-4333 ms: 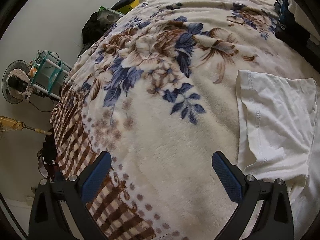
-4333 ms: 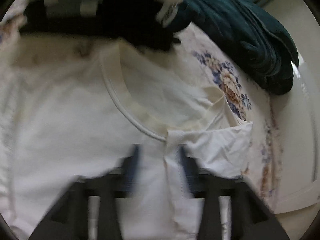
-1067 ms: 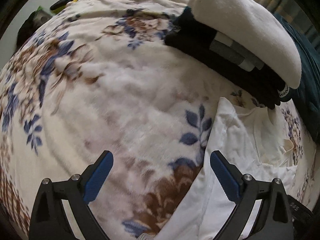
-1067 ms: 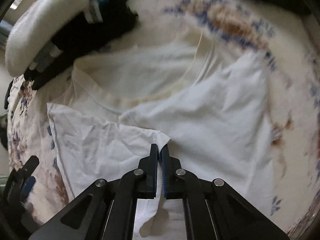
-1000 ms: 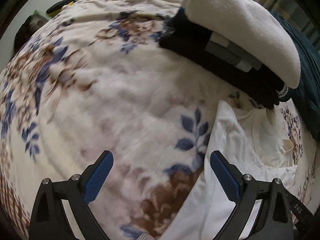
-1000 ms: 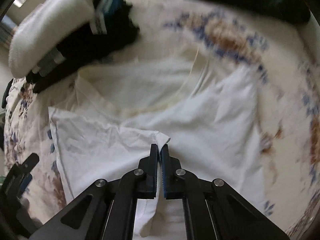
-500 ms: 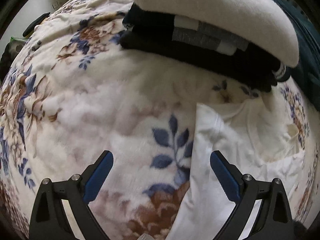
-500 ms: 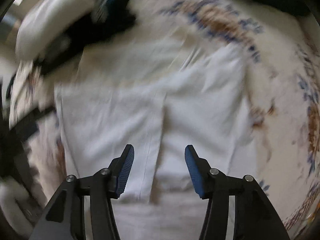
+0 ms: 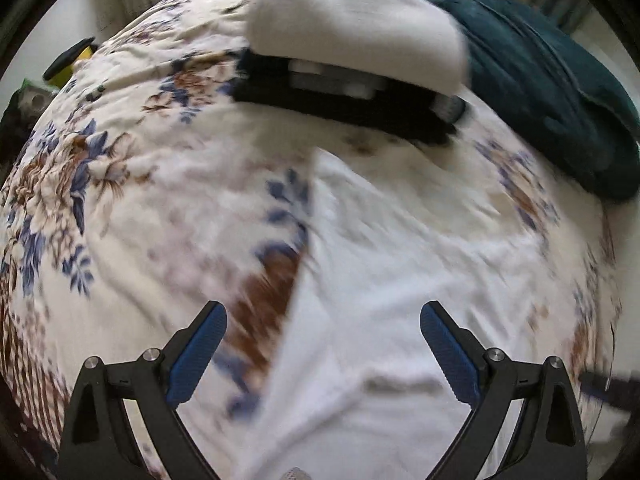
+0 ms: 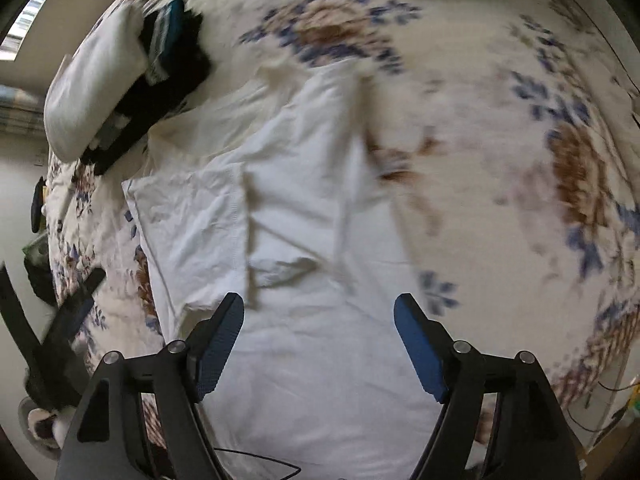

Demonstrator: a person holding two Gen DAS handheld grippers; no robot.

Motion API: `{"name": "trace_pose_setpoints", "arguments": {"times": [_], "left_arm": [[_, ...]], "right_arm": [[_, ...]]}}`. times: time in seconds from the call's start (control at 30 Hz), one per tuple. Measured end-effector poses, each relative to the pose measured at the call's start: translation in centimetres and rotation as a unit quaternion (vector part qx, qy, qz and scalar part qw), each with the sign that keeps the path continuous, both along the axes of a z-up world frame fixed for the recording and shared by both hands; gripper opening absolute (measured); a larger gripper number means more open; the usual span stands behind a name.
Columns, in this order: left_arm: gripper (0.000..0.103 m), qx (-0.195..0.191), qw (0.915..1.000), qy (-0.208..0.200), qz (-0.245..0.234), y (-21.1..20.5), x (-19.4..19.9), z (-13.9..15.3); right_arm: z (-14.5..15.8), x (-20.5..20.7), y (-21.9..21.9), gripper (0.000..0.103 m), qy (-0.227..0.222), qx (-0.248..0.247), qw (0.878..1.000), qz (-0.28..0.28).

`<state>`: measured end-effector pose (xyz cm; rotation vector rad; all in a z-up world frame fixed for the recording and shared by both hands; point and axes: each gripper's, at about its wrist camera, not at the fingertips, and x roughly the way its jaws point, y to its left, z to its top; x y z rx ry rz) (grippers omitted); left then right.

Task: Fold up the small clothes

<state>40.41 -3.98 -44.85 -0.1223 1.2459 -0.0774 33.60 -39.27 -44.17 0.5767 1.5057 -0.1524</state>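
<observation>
A white T-shirt (image 10: 304, 208) lies flat on the floral blanket, its left side and sleeve folded in over its middle. It also shows in the left wrist view (image 9: 384, 288), blurred. My right gripper (image 10: 320, 340) is open and empty, above the shirt's lower part. My left gripper (image 9: 322, 356) is open and empty, over the shirt's left edge. The left gripper also shows at the lower left of the right wrist view (image 10: 68, 312).
A stack of folded clothes, cream on black (image 9: 352, 52), lies beyond the shirt's collar. A dark green garment (image 9: 552, 80) lies at the far right. The floral blanket (image 9: 120, 184) covers the bed. Clutter (image 9: 68, 60) sits past the bed's left edge.
My right gripper has let go of the folded-in sleeve, opened and pulled back toward the shirt's hem. My left gripper has swung right, over the shirt's left edge.
</observation>
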Motion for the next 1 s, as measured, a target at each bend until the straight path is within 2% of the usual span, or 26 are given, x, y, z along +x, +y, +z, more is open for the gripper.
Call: {"name": "trace_pose_setpoints", "arguments": {"times": [0.13,0.23,0.4,0.47,0.6,0.77,0.83,0.87,0.93,0.97,1.0], "left_arm": [[0.099,-0.002,0.9995,0.027,-0.016,-5.0,-4.5,0.0],[0.099,0.002,0.9982,0.06,-0.006,-9.9,-9.3,-0.8],[0.099,0.025,0.9922,0.122,0.004,-17.9,-17.4,-3.0],[0.099,0.018,0.9885,0.15,0.005,-21.1,-20.4,-4.5],[0.099,0.015,0.9805,0.196,0.013,-25.4,-24.6,-7.7],[0.098,0.043,0.9758,0.214,0.018,-28.7,-28.0,-11.7],[0.091,0.055,0.976,0.209,0.022,-29.1,-29.2,-12.5],[0.082,0.063,0.9779,0.198,0.024,-29.2,-29.6,-12.5],[0.057,0.079,0.9802,0.18,0.024,-28.9,-30.1,-12.1],[0.028,0.088,0.9807,0.173,0.022,-28.8,-30.2,-11.9],[0.011,0.097,0.9816,0.163,0.019,-28.4,-30.3,-11.6]], "right_arm": [[0.1,-2.8,-5.1,0.079,0.009,0.029,1.0,0.009],[-0.8,-4.0,-9.2,0.079,0.019,0.037,0.998,0.047],[-2.0,-3.6,-14.0,0.079,0.022,0.037,0.992,0.122],[-2.3,-3.2,-15.6,0.079,0.018,0.047,0.987,0.152],[-3.8,-2.0,-17.2,0.079,0.017,0.054,0.982,0.181],[-6.7,0.9,-17.1,0.079,0.015,0.068,0.979,0.192],[-7.9,2.5,-16.2,0.079,0.009,0.076,0.978,0.194],[-8.6,3.8,-15.5,0.079,0.006,0.085,0.977,0.198],[-9.5,5.6,-14.2,0.079,0.0,0.1,0.975,0.197],[-10.2,7.1,-13.1,0.079,-0.005,0.11,0.974,0.199],[-10.6,8.1,-12.4,0.079,-0.011,0.114,0.973,0.2]]}}
